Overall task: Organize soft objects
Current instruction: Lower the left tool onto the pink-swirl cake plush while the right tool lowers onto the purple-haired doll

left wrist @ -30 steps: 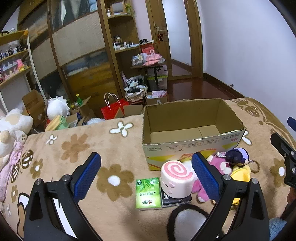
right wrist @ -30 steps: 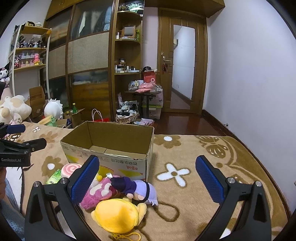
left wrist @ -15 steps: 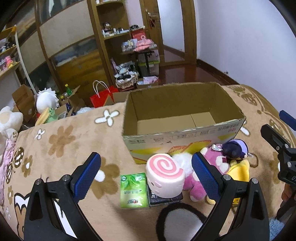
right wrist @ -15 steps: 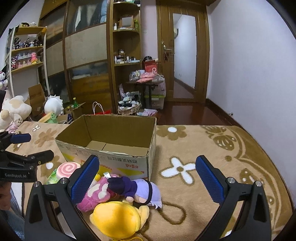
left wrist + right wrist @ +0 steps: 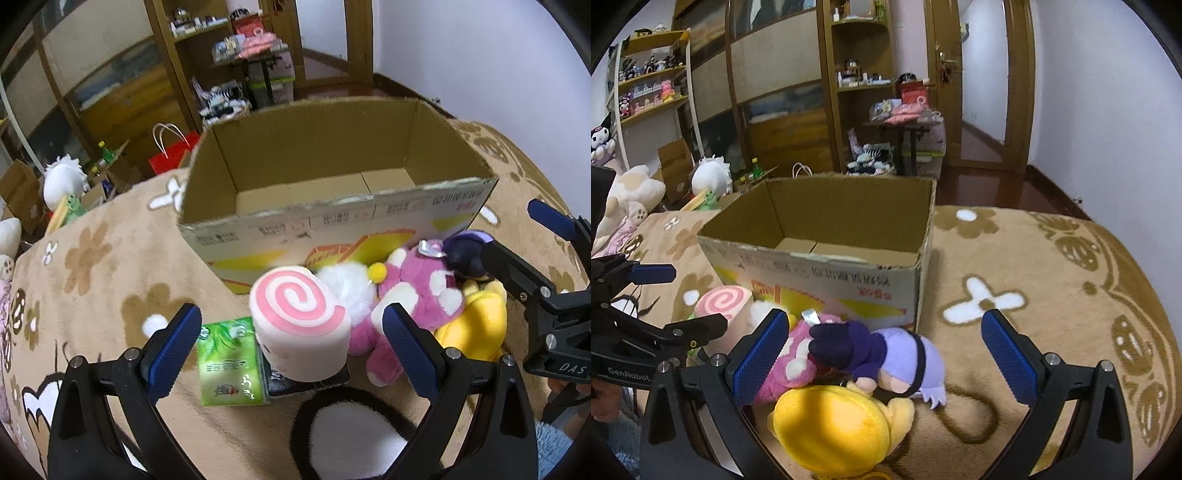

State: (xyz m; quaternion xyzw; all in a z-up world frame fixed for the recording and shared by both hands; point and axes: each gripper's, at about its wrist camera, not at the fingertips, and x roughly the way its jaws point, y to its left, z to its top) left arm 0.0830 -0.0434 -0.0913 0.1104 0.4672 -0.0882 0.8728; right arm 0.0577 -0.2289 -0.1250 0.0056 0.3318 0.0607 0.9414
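Left wrist view: the left gripper is hovering wide open, gripping nothing, around one pink swirl-roll plush lying beside one green tissue pack. The right gripper is likewise gaping, empty, over three plush toys: one pink, one purple, one yellow. Behind them one open cardboard box is sitting on the flower-patterned blanket.
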